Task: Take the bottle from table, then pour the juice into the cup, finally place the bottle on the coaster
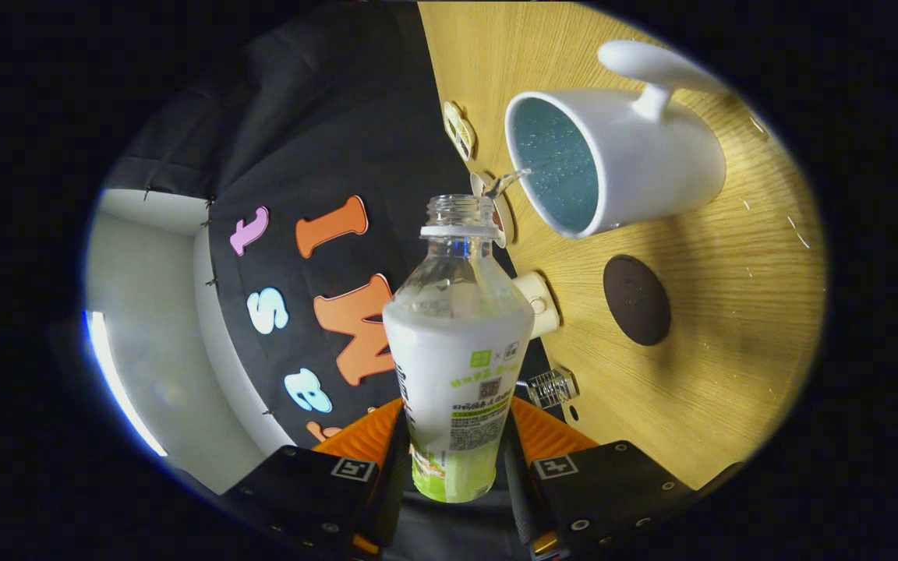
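Observation:
My gripper is shut on a clear plastic bottle with a white and green label, both fingers pressing its lower body. The whole view is rolled sideways, so the bottle is tipped over. Its neck is uncapped, and a thin stream of liquid runs from the mouth into a white mug with a blue inside, just beyond the bottle. The mug stands on the wooden table, handle turned away from the bottle. A dark round coaster lies on the table next to the mug, nearer to my fingers.
Small things sit along the table's edge by the black cloth wall: a white cap-like cylinder, a small clear faceted piece, and two flat round tokens. A white wall stands past the cloth.

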`<state>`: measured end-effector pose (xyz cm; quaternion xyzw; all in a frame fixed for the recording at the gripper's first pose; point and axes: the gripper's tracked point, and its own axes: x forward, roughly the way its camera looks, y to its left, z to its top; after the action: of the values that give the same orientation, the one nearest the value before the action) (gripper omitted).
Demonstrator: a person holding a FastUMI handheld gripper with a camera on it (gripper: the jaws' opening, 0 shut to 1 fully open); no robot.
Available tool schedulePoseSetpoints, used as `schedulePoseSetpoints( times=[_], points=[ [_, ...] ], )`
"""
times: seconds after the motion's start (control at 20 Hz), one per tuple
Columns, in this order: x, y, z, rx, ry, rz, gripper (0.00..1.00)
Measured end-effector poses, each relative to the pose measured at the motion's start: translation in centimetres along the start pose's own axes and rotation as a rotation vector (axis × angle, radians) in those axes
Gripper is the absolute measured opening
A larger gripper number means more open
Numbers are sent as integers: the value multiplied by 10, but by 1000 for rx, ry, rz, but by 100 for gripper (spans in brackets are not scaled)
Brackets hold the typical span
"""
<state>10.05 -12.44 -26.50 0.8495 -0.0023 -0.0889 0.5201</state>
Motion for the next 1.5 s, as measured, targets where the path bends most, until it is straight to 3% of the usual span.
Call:
schedulePoseSetpoints(
  times=[1.5],
  points=[
    [5, 20, 3, 210, -35, 38, 59]
  ],
)
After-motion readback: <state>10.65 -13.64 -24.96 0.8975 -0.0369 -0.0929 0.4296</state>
